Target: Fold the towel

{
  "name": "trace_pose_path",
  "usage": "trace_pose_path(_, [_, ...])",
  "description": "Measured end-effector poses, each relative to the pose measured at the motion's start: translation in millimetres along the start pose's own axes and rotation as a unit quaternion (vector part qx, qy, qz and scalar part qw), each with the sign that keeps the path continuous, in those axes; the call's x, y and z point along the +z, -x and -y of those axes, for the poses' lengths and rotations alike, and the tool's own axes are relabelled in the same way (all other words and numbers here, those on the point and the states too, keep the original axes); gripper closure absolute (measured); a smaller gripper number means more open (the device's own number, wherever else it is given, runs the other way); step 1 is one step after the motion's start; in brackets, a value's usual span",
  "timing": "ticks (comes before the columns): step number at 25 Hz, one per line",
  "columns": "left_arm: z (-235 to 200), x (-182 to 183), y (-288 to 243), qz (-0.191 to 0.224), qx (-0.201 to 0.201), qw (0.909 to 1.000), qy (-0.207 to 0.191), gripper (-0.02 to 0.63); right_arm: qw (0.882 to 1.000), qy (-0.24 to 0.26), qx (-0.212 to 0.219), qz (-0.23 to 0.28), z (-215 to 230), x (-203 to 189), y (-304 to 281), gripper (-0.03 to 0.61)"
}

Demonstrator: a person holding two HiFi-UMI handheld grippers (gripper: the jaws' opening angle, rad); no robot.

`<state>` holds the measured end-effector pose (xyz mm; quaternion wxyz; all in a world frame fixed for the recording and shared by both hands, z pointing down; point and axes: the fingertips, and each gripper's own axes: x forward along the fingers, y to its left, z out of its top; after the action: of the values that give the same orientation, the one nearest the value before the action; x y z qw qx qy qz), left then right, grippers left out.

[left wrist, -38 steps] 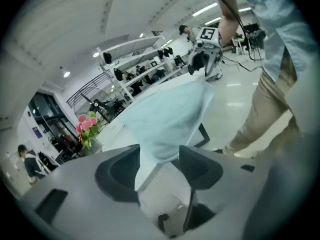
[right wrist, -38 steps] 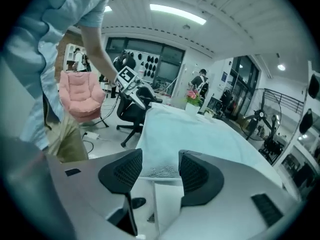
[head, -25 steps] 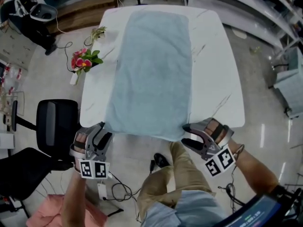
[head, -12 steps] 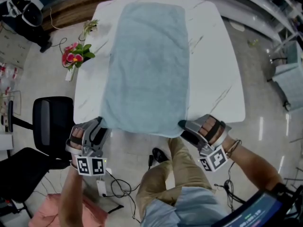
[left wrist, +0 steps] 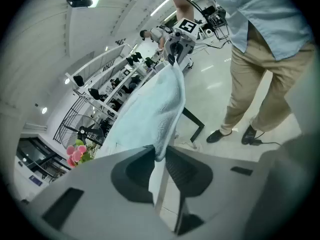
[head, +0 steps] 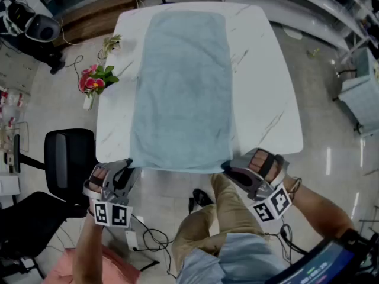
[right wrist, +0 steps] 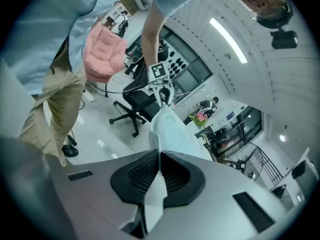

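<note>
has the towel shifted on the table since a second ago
No. The towel still lies along the middle of the table, its far edge just short of the table's far edge.

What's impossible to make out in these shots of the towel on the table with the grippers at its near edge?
Head view: the towel's near corners, under the left gripper and right gripper; their jaws have just been closing, the towel between them.
Head view: the table's legs, under its top.
Head view: the flowers' container, too small.

light: ceiling strip light (right wrist: 227, 34) | head view: dim, soft | gripper views: fisheye, vignetted
</note>
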<state>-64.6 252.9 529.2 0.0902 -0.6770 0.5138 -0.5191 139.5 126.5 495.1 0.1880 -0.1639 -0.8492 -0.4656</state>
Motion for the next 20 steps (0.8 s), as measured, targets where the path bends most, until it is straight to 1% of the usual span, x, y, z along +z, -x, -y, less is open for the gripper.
trace_pose_path(4, [-19.5,10.3,8.8,0.015,0.010,0.9997,0.019,0.558,0.999,-0.031,-0.012,-0.003,16.1,1.2,9.3,0.549])
trace_pose_path(6, [-26.1,17.2,13.0,0.020,0.012,0.9996,0.019,0.561,0.999,-0.040,-0.019,-0.004,23.0,0.4,14.3,0.551])
trace_pose_path(8, [-29.3,25.1,19.0,0.023,0.008,0.9996,0.017,0.561,0.999,-0.047,-0.024,-0.005,30.8,1.0,21.1,0.551])
trace_pose_path(11, [-25.4,36.0,28.3,0.026,-0.008,0.9995,0.016,0.562,0.998,-0.055,-0.025,-0.007,37.4,3.3,34.7,0.551])
trace_pose_path(15, [-9.6,51.4,41.4,0.030,-0.036,0.9988,0.013,0.563,0.998,-0.062,-0.011,-0.005,30.2,13.6,56.5,0.552])
trace_pose_path(20, [8.3,76.4,62.9,0.041,-0.066,0.9968,0.022,0.563,0.997,-0.073,0.024,0.003,8.4,30.1,87.3,0.552])
